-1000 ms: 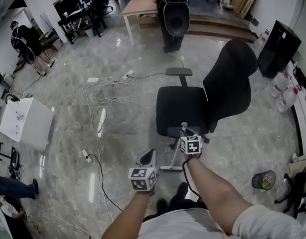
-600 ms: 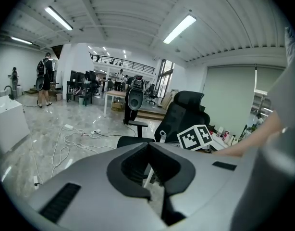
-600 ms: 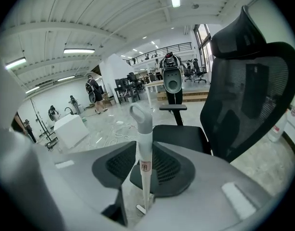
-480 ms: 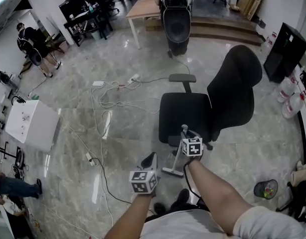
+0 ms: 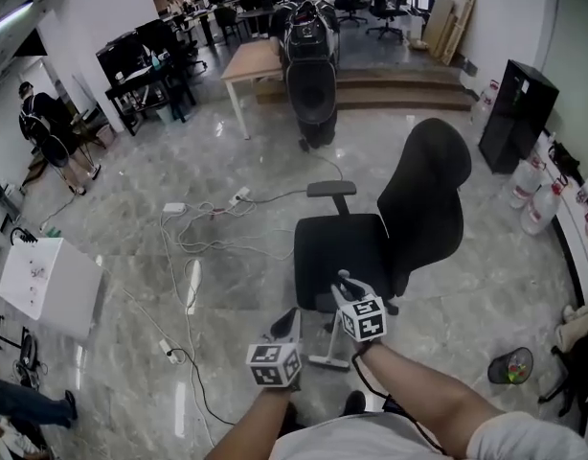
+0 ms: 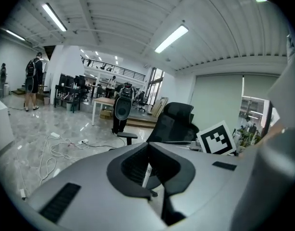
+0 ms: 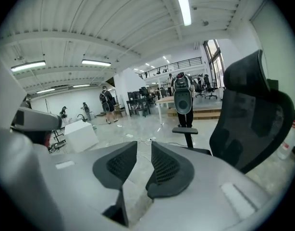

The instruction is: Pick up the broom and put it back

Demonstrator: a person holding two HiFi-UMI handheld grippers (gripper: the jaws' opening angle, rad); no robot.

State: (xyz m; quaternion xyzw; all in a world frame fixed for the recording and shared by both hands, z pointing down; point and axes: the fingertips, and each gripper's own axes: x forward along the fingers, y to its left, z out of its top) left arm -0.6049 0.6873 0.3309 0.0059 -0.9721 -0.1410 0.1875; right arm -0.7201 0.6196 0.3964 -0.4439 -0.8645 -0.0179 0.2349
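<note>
A thin white stick with a flat white foot point(image 5: 328, 356), which looks like the broom, stands on the floor against the front of the black office chair point(image 5: 337, 247). Its upper part is hidden behind my right gripper point(image 5: 344, 281). That gripper hovers over the seat's front edge; its jaws are closing, with only floor showing between them point(image 7: 144, 146). My left gripper point(image 5: 286, 320) hangs a little left of the stick. Its jaws stand slightly apart, and the stick point(image 6: 146, 171) shows through the gap farther off, untouched.
White cables and power strips point(image 5: 217, 223) lie across the marble floor to the left. A white box point(image 5: 45, 281) stands far left and a mesh waste bin point(image 5: 509, 364) at the right. A wooden table point(image 5: 256, 60) and a black machine point(image 5: 308, 84) stand behind the chair.
Both grippers have lifted a little in front of the chair. The head view has tilted up and takes in more of the far room. The white stick stands where it was.
</note>
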